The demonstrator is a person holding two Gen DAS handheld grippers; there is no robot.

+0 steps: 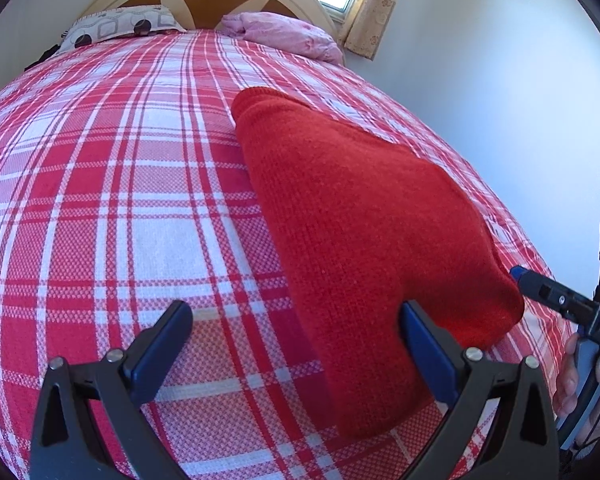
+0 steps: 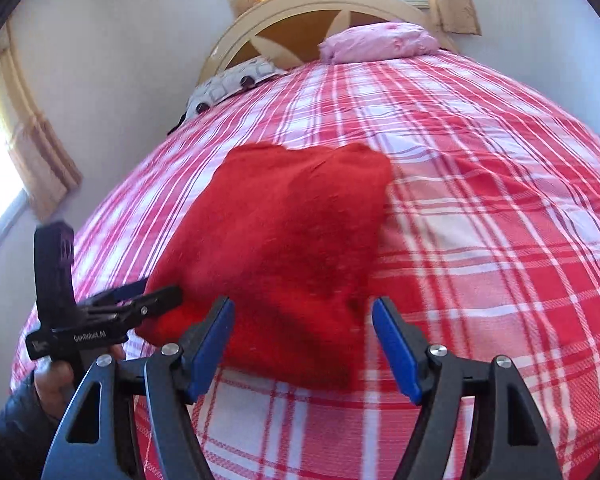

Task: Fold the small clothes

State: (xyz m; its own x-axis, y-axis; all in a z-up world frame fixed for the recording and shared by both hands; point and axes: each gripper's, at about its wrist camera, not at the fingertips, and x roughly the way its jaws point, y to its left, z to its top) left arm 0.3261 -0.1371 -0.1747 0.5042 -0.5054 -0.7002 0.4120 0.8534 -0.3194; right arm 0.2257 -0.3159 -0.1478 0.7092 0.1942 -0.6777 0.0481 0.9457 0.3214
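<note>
The left gripper is gaping wide, its right pad touching the red knit garment lying on the plaid bedspread at one o'clock. The right gripper is standing apart, empty, garment at twelve o'clock.

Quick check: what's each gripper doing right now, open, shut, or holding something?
Left gripper: open, holding nothing; the red knit garment lies by its right finger.
Right gripper: open, empty, garment's near edge between its fingers.
</note>
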